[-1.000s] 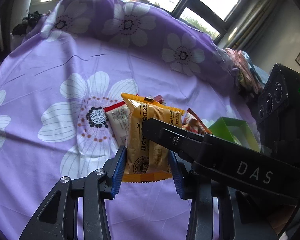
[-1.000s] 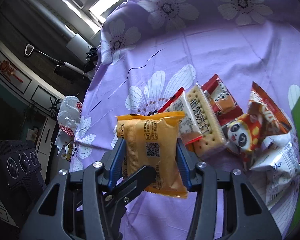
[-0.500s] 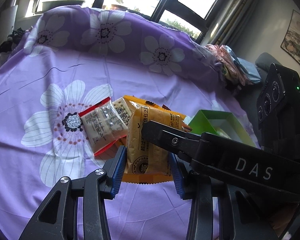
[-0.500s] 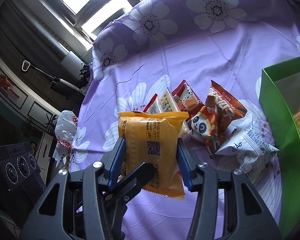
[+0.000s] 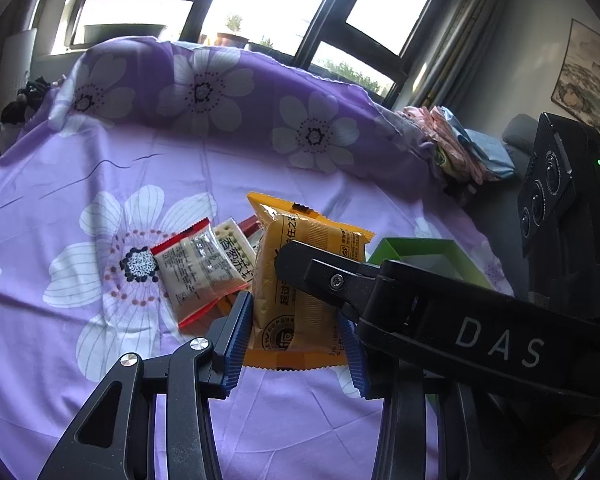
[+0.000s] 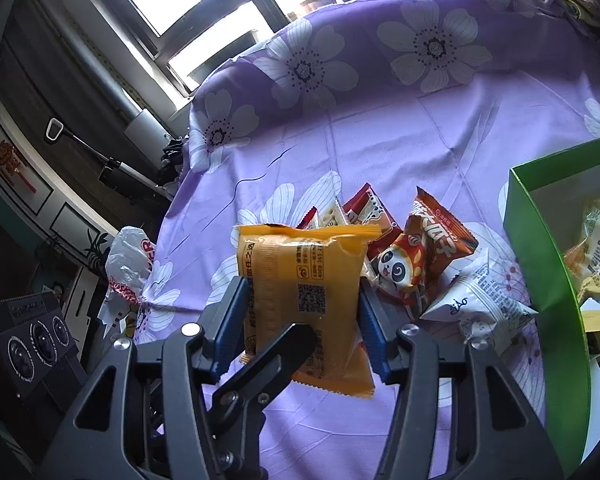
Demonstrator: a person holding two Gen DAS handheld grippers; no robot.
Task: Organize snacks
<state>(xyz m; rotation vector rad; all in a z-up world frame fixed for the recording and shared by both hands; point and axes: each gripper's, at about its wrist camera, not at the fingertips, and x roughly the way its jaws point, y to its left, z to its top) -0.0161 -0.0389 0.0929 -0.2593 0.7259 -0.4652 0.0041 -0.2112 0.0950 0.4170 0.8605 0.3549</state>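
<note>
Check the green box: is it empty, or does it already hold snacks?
Not empty. The right wrist view shows several wrapped snack packets inside the open green box, against its white interior; how full it is cannot be told.

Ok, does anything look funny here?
Yes. The left tongs and the right tongs both seem shut on the same orange packet. The other snacks lie in a loose heap beside the green box.

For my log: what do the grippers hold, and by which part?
Left gripper and right gripper clamp one orange packet by its side edges.
</note>
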